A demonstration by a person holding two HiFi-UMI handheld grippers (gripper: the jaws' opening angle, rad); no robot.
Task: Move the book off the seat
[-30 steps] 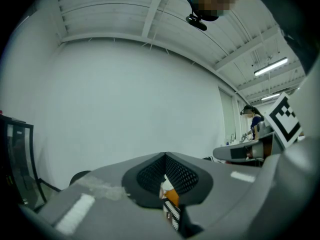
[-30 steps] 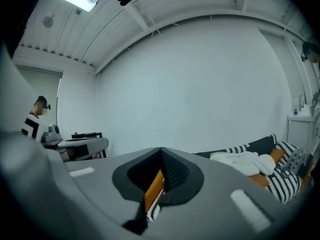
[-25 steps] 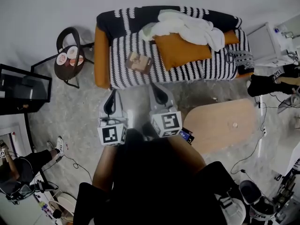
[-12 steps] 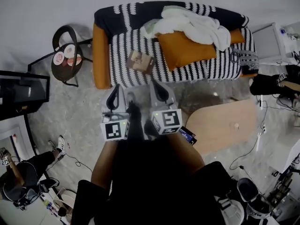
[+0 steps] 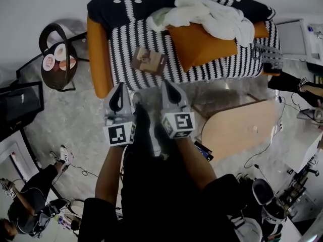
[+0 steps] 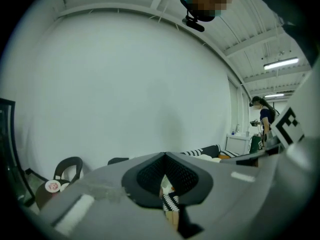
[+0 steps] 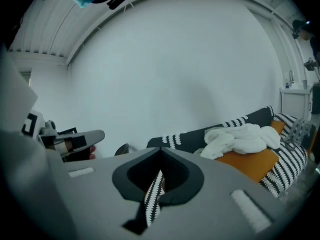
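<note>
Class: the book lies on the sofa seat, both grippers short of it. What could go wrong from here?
1. The left gripper and right gripper are both shut; unopened, they might only shove the book.
2. The book lies flat on the striped cover, so a jaw could pinch fabric too.

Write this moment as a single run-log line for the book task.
book flat on striped sofa seat, untouched | left gripper shut, empty | right gripper shut, empty | both short of book
</note>
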